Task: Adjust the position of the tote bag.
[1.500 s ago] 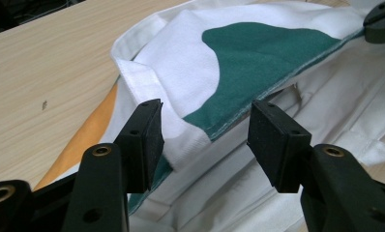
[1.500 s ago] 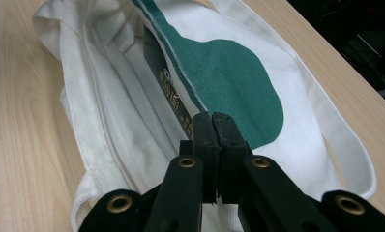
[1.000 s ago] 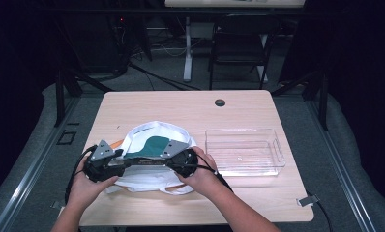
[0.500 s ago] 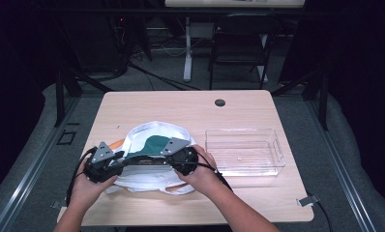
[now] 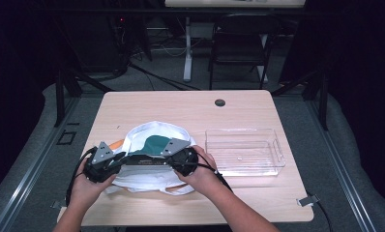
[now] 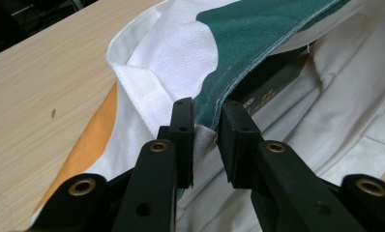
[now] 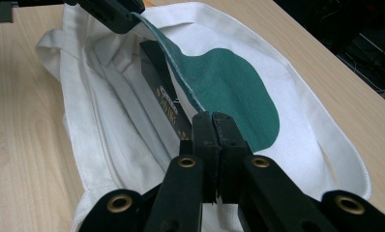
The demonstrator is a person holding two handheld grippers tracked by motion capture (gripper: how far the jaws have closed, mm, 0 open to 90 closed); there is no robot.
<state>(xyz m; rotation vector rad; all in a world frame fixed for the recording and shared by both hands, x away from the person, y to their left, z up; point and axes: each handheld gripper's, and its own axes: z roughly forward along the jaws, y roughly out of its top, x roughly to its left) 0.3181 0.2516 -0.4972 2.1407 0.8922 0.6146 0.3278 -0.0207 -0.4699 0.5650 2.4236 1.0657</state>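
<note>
Hidden and cut-off parts around your bag

Your black box (image 7: pixel 164 92) sits mostly buried inside the white bag (image 5: pixel 154 137), its gold print too small to read; the orange patch (image 6: pixel 91 140) runs under the cloth at the tabletop's near left; the left gripper (image 6: pixel 205 128) has a gap you can't judge as gripping; your forearms leave the high view's bottom edge.
</note>
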